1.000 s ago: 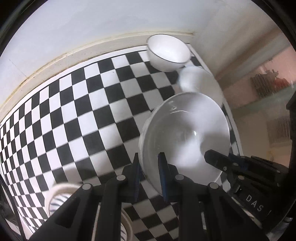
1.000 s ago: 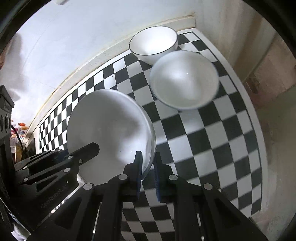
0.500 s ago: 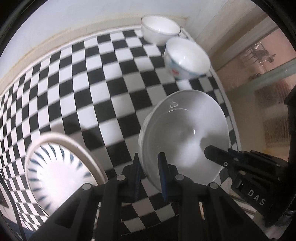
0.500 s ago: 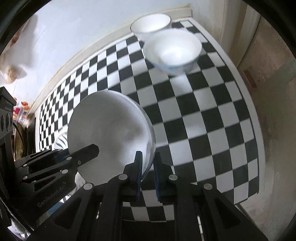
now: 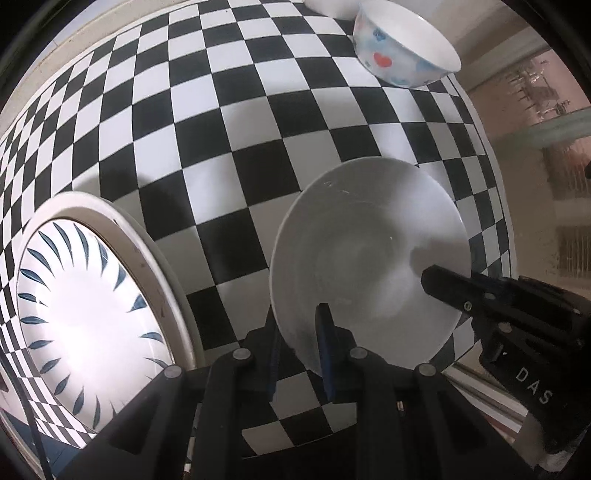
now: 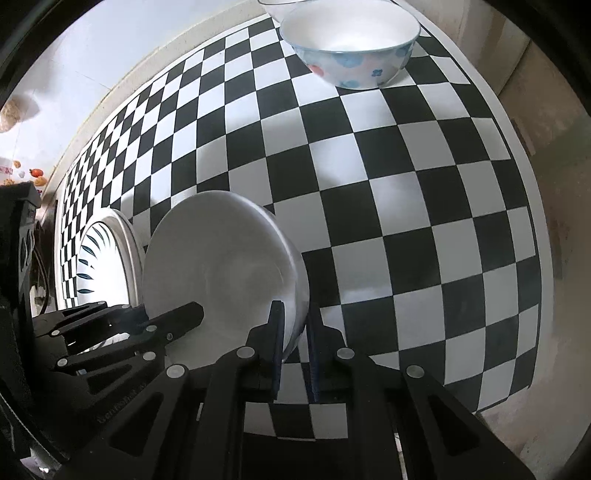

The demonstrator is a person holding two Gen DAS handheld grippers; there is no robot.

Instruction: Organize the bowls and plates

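White plate (image 5: 369, 254) clamped at opposite rims by left gripper (image 5: 301, 343) and right gripper (image 6: 295, 343) — held above checkered surface (image 6: 406, 206) near its front edge; patterned bowl (image 6: 351, 48) toward far-right corner.

1. A plain bowl (image 6: 275, 5) at the far end of the checkered table (image 6: 406, 206) is cut off by the top edge in both views; only a sliver shows.
2. The blue-leaf plate (image 5: 85, 314) is largely hidden behind the white plate (image 6: 221, 273) in the right wrist view.
3. The white plate's near rim is covered by gripper fingers (image 5: 325, 350).
4. Shelf items (image 5: 535, 92) beyond the table are too blurred to identify.
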